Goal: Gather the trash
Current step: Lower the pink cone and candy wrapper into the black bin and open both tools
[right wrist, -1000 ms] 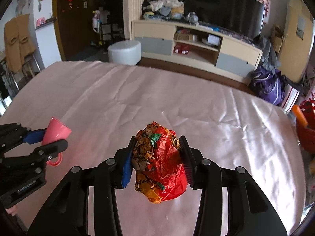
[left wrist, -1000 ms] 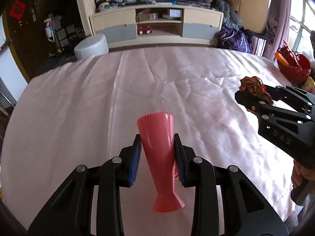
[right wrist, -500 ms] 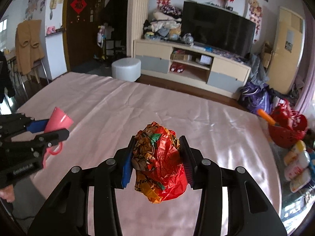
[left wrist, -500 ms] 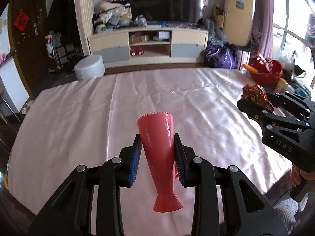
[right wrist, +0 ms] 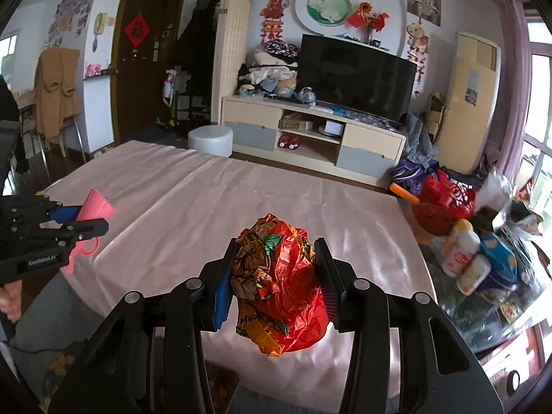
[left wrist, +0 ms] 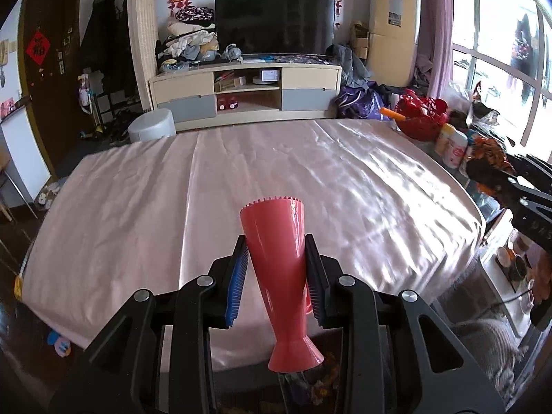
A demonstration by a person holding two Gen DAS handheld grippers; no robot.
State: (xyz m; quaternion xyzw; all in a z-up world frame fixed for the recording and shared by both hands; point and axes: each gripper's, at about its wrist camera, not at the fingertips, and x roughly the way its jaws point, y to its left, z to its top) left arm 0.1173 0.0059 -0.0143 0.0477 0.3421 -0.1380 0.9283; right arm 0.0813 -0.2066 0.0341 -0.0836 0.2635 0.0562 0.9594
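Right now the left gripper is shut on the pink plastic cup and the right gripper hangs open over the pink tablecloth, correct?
Not quite. The right gripper is not open: the right wrist view shows it shut on a crumpled red and orange wrapper. The left gripper is indeed shut on the pink plastic cup, above the pink tablecloth.

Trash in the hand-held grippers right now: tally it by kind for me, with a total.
Pink plastic cup, in the left hand-held gripper: 1
Crumpled red-orange wrapper, in the right hand-held gripper: 1
Total: 2
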